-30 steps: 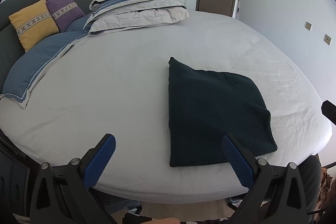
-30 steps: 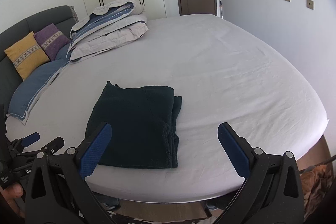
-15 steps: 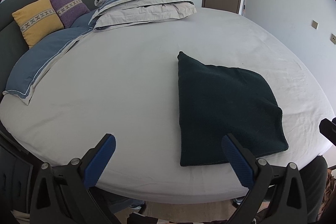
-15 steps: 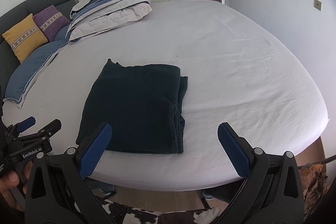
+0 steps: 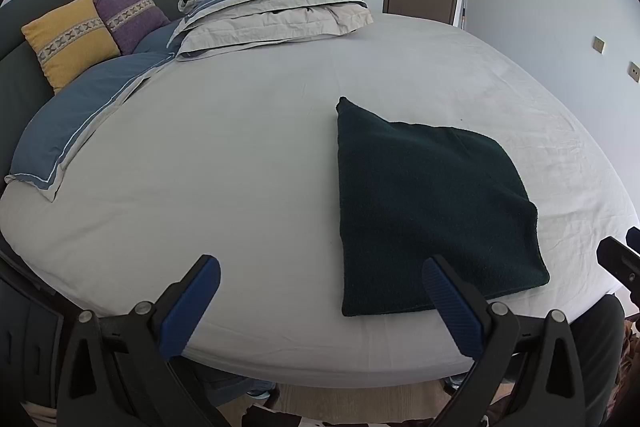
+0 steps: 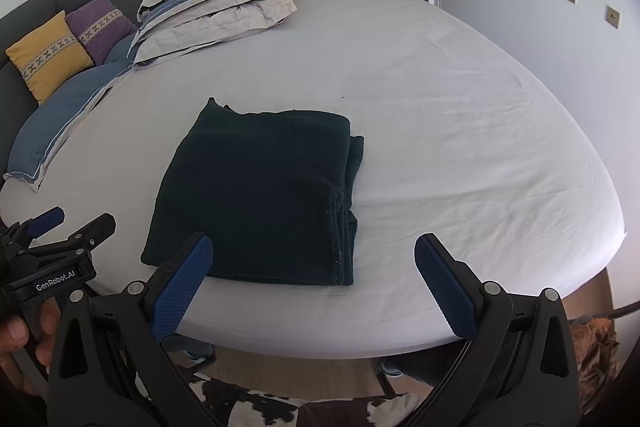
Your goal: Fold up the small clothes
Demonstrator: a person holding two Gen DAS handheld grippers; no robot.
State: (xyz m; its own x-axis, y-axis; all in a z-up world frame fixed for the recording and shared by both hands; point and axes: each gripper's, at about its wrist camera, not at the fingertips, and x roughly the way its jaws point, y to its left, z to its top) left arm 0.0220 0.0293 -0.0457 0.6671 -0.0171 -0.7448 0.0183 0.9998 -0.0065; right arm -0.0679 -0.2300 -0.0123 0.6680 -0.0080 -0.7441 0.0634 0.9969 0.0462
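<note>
Jaws wide on both grippers, empty; folded dark garment (image 6: 256,195) flat on bed (image 6: 460,115).

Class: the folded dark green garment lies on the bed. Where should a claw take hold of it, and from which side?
Grip the dark green garment at its stacked layered edge, coming from the right with the open right claw: there the layers lie exposed together, so one pinch likely catches them all.

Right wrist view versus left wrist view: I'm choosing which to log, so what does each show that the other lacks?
Only the right wrist view shows the stacked layer edges of the folded dark green garment and the hand holding the left gripper. Only the left wrist view shows the garment's flat top alone. Both share the round white-sheeted bed, the folded grey-blue duvet, and open jaws.
</note>
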